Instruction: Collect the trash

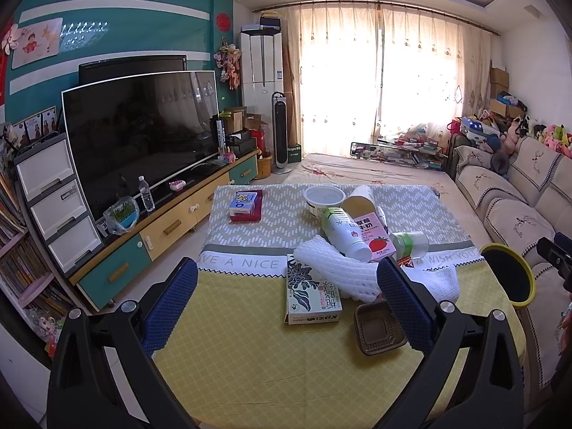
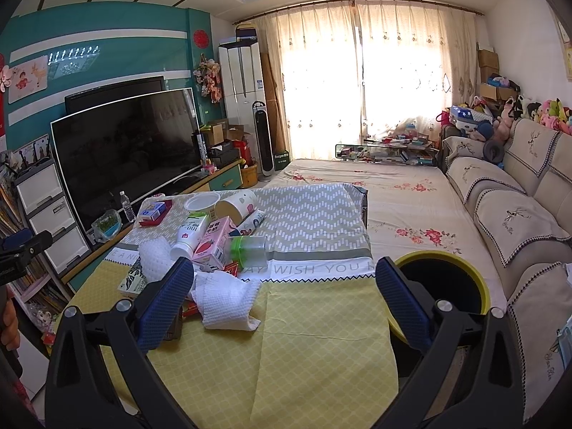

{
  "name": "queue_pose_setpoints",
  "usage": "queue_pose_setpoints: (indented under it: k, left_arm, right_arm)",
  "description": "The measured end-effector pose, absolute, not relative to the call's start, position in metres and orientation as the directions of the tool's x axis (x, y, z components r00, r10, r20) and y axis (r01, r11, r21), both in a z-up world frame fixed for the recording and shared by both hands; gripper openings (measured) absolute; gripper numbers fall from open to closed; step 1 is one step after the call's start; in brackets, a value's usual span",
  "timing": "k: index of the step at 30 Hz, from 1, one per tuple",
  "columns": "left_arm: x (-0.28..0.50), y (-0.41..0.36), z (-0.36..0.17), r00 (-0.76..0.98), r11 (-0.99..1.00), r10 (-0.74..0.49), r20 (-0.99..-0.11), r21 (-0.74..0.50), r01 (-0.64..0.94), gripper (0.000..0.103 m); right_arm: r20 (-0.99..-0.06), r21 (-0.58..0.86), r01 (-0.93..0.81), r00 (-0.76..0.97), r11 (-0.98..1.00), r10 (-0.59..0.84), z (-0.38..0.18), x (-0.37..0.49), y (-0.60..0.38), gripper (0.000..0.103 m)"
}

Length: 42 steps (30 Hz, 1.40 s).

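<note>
Hovering wide open, holding nothing: left gripper [image 1: 286, 275], right gripper [image 2: 284, 279]; bin [image 2: 479, 282] touching table's [image 2: 321, 339] right edge.

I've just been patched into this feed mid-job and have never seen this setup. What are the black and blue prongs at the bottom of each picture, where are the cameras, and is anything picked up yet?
There is no robot arm: a person carries one pair of hand-held tongs in each hand, with a camera looking along the blue-padded fingers. One picture comes from the left tongs, the other from the right tongs. Both are open and hold nothing. On the yellow and grey tablecloth lies trash: a pink strawberry milk carton, a white plastic bottle, a white foam net sleeve, a brown plastic tray, and a crumpled white paper towel. A yellow-rimmed black bin stands beside the table.
</note>
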<state>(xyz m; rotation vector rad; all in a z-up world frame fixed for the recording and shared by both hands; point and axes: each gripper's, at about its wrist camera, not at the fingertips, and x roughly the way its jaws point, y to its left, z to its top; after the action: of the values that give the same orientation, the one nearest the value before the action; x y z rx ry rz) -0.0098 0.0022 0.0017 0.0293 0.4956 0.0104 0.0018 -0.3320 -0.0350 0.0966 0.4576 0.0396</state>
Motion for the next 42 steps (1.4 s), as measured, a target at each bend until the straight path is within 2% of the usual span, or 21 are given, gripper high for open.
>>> queue_pose_setpoints:
  k: [42]
  left_arm:
    - [-0.005,-0.0035,-0.0014,0.877,0.999,0.021,-0.481,0.036,-0.004,0.099]
  right_arm:
    - [-0.442,0.108,-0.015,0.895,0.994,0.062,-0.0394,0.0043,-0.3326,0.097]
